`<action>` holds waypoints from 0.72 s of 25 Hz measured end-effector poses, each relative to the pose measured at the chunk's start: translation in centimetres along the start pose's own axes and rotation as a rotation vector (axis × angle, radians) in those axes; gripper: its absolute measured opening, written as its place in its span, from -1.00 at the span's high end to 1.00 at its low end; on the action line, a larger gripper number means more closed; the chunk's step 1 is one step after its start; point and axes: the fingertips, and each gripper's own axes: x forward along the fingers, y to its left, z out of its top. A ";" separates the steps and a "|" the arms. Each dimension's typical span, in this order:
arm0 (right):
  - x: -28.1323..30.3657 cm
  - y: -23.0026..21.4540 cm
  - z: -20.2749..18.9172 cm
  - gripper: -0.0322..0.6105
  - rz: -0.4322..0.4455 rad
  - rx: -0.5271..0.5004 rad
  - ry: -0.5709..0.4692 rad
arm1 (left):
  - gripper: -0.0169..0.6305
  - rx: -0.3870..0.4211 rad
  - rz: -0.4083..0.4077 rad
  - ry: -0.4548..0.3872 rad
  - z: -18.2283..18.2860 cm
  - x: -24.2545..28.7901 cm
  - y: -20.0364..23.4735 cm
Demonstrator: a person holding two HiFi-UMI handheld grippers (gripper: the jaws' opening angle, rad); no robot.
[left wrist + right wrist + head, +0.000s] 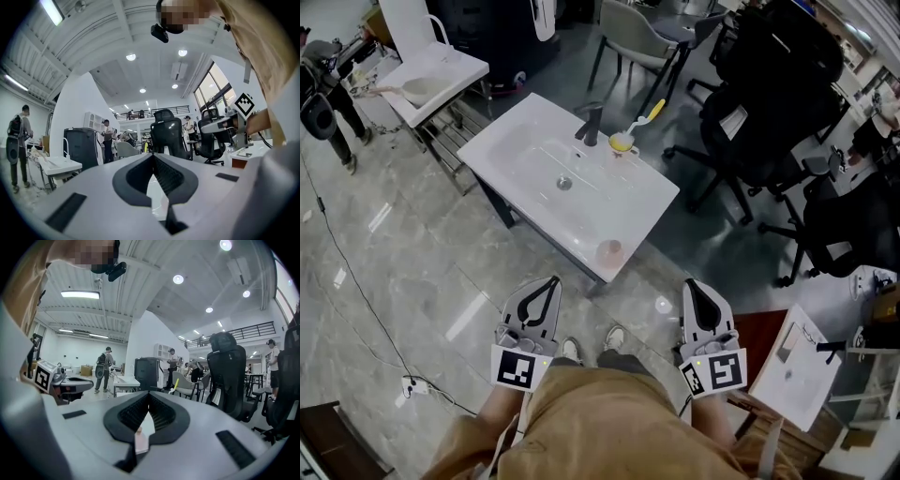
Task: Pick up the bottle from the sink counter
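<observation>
A small pinkish bottle (608, 250) stands upright near the front right edge of the white sink counter (534, 141). In the right gripper view the bottle (139, 439) shows low down through the gap behind the jaws. My left gripper (550, 282) and right gripper (691, 285) are held close to my body over the floor, short of the counter's front edge. Both are shut with nothing between the fingers. The left gripper (153, 157) and the right gripper (149, 396) point forward towards the counter, jaw tips touching.
A dark faucet (591, 122) and a cup with a yellow brush (624, 141) stand at the counter's back. Black office chairs (769, 103) crowd the right side. A second white sink (431, 75) and a person (328, 103) are at the far left. A cable (356, 281) crosses the floor.
</observation>
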 end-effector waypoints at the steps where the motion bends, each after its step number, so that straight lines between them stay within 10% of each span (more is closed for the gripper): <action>1: 0.4 -0.4 0.0 0.89 0.009 0.000 -0.003 | 0.94 0.006 0.005 -0.004 0.1 0.4 -0.1; 18: 2.3 -4.4 -2.5 0.89 0.065 0.054 0.022 | 0.91 -0.054 0.013 0.073 -2.6 4.9 -2.7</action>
